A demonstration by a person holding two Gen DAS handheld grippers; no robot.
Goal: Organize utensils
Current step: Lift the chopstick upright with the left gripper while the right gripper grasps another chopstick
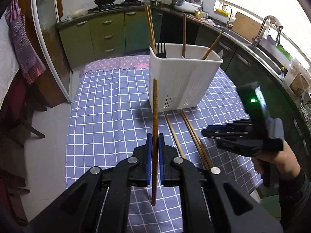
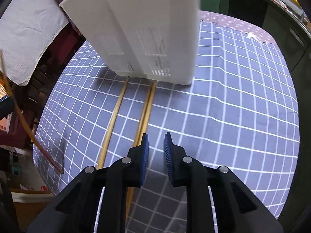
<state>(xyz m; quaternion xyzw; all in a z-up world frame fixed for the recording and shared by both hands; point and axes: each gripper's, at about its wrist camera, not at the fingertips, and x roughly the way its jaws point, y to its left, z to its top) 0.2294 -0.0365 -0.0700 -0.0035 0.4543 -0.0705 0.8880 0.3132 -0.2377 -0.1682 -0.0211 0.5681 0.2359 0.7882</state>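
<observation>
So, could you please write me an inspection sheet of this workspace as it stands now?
Surface: table under a blue checked cloth, a pink patterned strip at its far end.
Job's things: white utensil holder upright, holding a black fork and several chopsticks; three loose chopsticks lie flat in front of its base.
Clutter: nothing seen on the cloth.
Grippers: left gripper shut on a dark chopstick, held clear of the table; right gripper empty, pads apart, beside the loose chopsticks.
Cables: nothing seen.
Surroundings: kitchen with green cabinets, woks on the hob, a sink tap.
</observation>
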